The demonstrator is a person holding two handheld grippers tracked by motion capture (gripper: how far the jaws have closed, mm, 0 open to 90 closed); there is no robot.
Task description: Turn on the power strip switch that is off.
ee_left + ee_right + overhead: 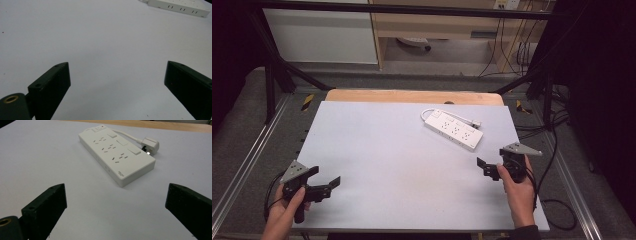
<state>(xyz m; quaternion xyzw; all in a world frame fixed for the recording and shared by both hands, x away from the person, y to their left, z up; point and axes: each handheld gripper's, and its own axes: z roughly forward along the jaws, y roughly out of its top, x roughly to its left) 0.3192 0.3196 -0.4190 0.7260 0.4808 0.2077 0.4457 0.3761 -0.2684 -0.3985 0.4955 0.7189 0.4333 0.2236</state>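
White plastic, the power strip (453, 129) lies flat on the table's pale sheet (387, 165), its long axis diagonal, the cable end farther from me. I see my right gripper (490, 167) near its free end, my left gripper (325, 184) well apart from it; both gape wide, holding nothing.

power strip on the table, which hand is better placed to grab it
Right, probably. The right tongs sit open just short of the power strip, facing it. The left tongs, also open, are across the table.
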